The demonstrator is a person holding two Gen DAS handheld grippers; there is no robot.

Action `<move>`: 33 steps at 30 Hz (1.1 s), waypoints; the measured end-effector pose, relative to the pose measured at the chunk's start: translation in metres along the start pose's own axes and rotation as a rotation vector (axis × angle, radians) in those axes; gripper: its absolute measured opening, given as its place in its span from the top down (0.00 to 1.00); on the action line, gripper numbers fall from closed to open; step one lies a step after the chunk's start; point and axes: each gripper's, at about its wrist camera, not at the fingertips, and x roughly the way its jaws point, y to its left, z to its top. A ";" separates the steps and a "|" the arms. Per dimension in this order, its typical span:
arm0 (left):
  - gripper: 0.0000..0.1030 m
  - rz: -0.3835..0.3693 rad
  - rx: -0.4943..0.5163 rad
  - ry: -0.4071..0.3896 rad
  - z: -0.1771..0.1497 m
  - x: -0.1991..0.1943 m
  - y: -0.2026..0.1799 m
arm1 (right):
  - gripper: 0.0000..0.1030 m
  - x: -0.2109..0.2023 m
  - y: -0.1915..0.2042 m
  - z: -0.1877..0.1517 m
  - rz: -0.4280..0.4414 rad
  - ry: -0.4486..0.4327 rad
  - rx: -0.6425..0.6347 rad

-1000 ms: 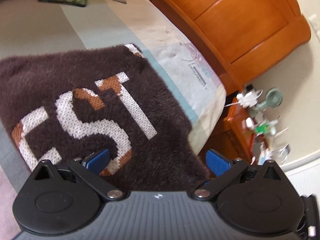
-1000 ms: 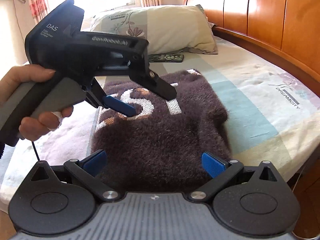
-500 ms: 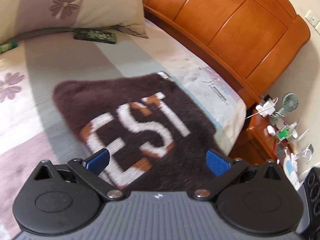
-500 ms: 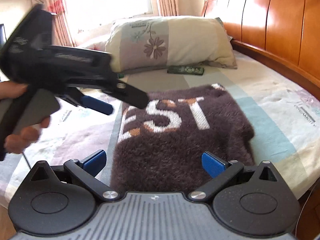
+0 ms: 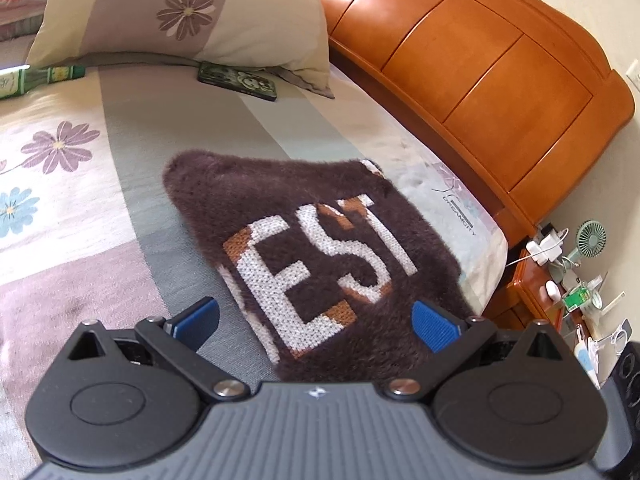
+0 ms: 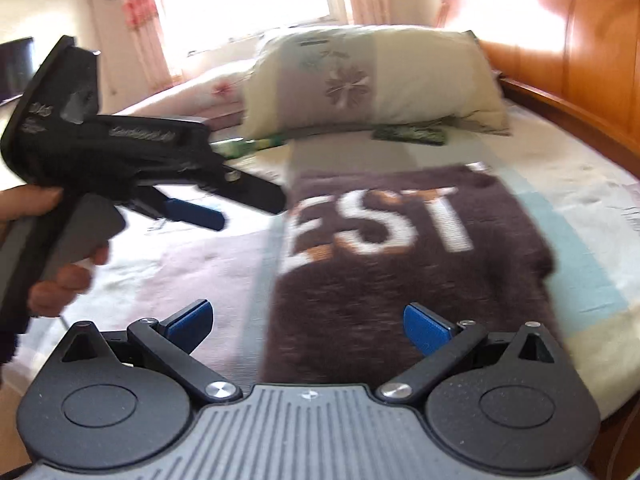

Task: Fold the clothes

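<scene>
Left tool (image 5: 314, 320): released, blue pads spread wide, nothing between them; it hangs above the near edge of the sweater, clear of the pile.
Right tool (image 6: 308, 322): also released and empty, jaws wide apart, hovering over the lower part of the frame with the sweater's near end below.
Left tool seen from the right wrist view: at the left of the frame (image 6: 208, 210), held in a hand (image 6: 52, 264), off to the side of the garment and not touching it.
Sweater (image 5: 332, 248): fuzzy dark brown knit with white and orange "EST" lettering, lying as a compact rectangle in the middle of the bed (image 5: 120, 208), near the mattress edge at the right.
Stage (a judgement): the fold looks done or nearly so; what remains is tidying.
Doing it well: if another fold is wanted, pinch both near corners together, lift evenly, and lay the edge square to the far one; thick pile slips, so bite deep.
Risk: the garment sits close to the bed's edge and could slide.
Nearby: pillow (image 5: 180, 12) and phone (image 5: 238, 81) at the top, well apart from the sweater.
</scene>
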 end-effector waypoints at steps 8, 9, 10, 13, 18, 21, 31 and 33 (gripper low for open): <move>0.01 0.016 -0.017 0.014 -0.008 -0.004 0.010 | 0.00 0.006 -0.003 -0.009 0.037 0.079 0.038; 0.01 0.018 -0.018 0.013 -0.008 -0.005 0.010 | 0.00 0.004 -0.003 -0.005 0.041 0.057 0.037; 0.01 0.020 -0.019 0.010 -0.007 -0.005 0.010 | 0.00 0.003 -0.001 -0.003 0.050 0.038 0.031; 0.01 0.013 -0.023 0.005 -0.007 -0.005 0.009 | 0.00 0.010 0.006 -0.004 0.075 0.047 0.012; 0.01 -0.015 -0.031 0.007 -0.007 -0.006 0.007 | 0.00 0.016 0.010 -0.012 0.105 0.114 -0.033; 0.01 -0.023 -0.043 0.004 -0.006 -0.008 0.008 | 0.00 0.005 -0.006 0.004 0.073 0.049 -0.015; 0.01 -0.029 -0.078 0.009 -0.011 -0.004 0.015 | 0.00 0.024 -0.082 -0.006 -0.202 0.028 0.007; 0.01 -0.050 -0.103 0.015 -0.011 -0.001 0.022 | 0.00 0.018 -0.082 -0.011 -0.190 0.026 -0.004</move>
